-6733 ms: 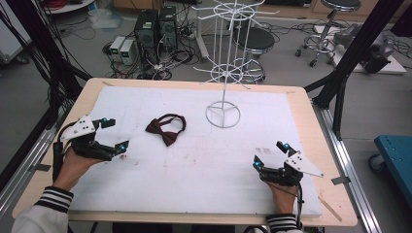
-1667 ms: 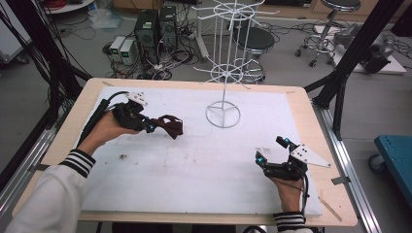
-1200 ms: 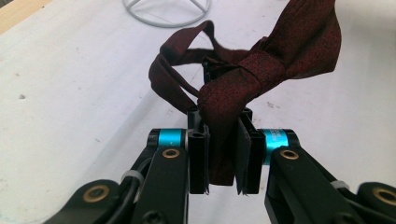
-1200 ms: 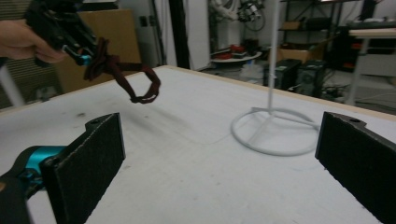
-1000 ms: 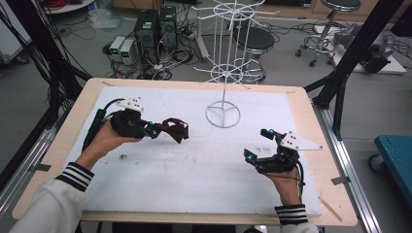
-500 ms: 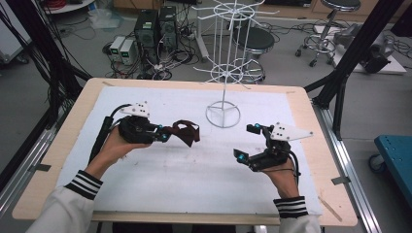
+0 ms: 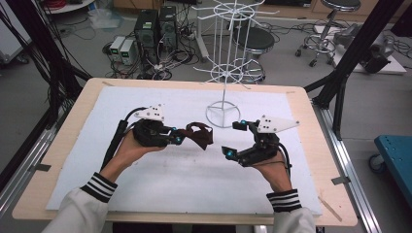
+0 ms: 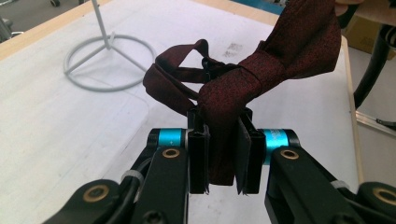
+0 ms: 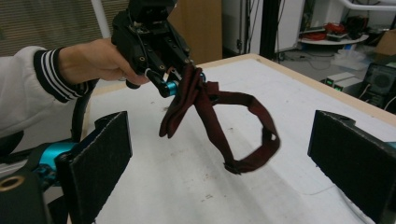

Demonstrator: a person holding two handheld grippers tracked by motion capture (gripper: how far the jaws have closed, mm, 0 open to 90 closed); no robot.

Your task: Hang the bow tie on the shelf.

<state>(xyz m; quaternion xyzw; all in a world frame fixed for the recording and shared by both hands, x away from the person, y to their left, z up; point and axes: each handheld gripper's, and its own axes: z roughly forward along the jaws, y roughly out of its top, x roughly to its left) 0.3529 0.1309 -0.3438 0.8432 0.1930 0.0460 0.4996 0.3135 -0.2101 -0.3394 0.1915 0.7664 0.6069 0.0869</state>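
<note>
Both grippers are held over the table [image 7: 63, 160], near the wire stand [image 7: 224, 73] whose ring base sits on the white mat [image 7: 184, 179]. Left gripper [image 7: 176, 138] is seen on the person's side of that ring base, toward the left; its jaws are closed tight on the bow tie [image 7: 198, 135], pinching one wing of fabric between the pads [image 8: 199, 156]. Right gripper [image 7: 233, 138] is seen just right of the base on the near side, jaws spread wide, nothing between them; the bow tie is framed between its pads [image 9: 102, 154] in the right gripper view but is not touched.

Bow tie is held lifted off the mat, between the two grippers and just left of the stand base. Its long axis is run roughly from the left gripper's tips toward the right gripper. In the right gripper view one wing is seen hanging down from the clamp and the neck strap [image 9: 254, 135] is drooped in a loop below, its lowest part close to the mat; contact cannot be told. In the left gripper view the free wing is pointed up and away, the knot band sits just beyond the jaw tips, and a small black clasp [image 8: 207, 65] is seen on the strap.

Fabric is dark maroon with a fine speckled weave, creased.
</note>
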